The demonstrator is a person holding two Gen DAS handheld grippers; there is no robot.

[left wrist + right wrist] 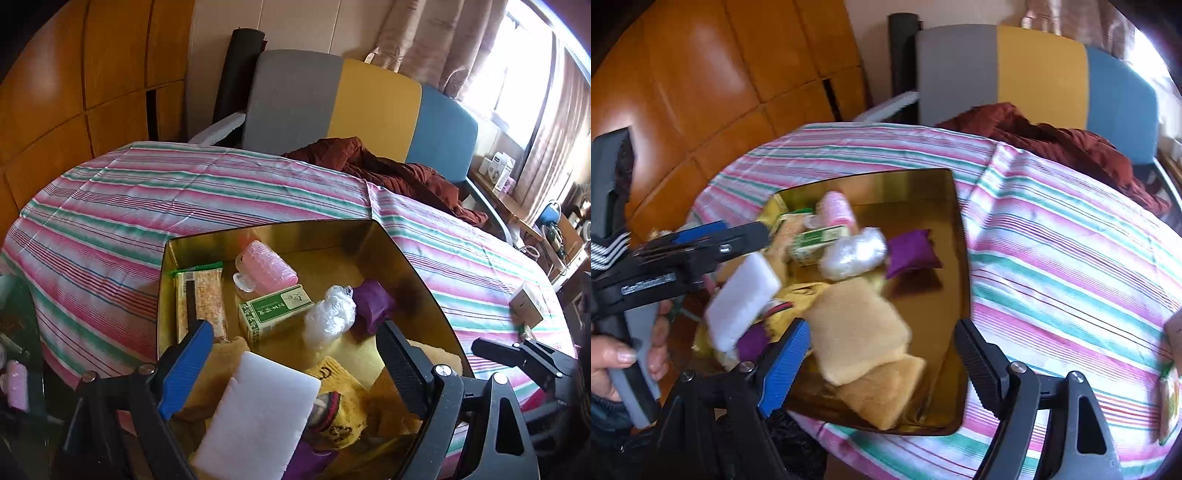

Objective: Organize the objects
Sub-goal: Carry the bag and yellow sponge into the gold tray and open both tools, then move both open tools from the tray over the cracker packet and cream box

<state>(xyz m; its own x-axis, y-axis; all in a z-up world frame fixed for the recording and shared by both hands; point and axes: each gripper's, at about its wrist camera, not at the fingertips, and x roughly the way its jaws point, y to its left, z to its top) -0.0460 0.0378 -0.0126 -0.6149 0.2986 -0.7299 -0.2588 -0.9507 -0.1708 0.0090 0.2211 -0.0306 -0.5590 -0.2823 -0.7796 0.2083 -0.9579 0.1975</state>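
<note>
Between my left gripper's (295, 354) two fingers lies the white sponge block (255, 413), resting at the near end of the gold tray (406, 258) — the jaws stand spread wide, one pad on each side of it, and neither presses on it as far as I can see. My right gripper (882, 354) is spread too, nothing between its pads, hovering over the tray's near right corner above the tan sponge (860, 328).

Everything sits in that tray on the striped bedspread (147, 206). At its far left lie a long snack packet (201, 299) and a pink hair roller (267, 267); the green box (275, 308) is in the middle, with a crumpled clear bag (328, 317) and a purple pouch (373, 302) to its right. Near me, under the white block, is a yellow knitted cloth (340, 406).

I judge the white block to be foam: very light, soft, and likely to squash and spring back. I would take it across its short width near the middle, closing only until it dents — a hard pinch at a corner could tear it or let it pivot. The cloth is limp and would drape, so it wants a bunch grip on a fold. The green box looks stiff and light, best taken on its long flat sides. The clear bag looks slippery and shapeless. The roller is rigid but round, and may roll out of the pads.
</note>
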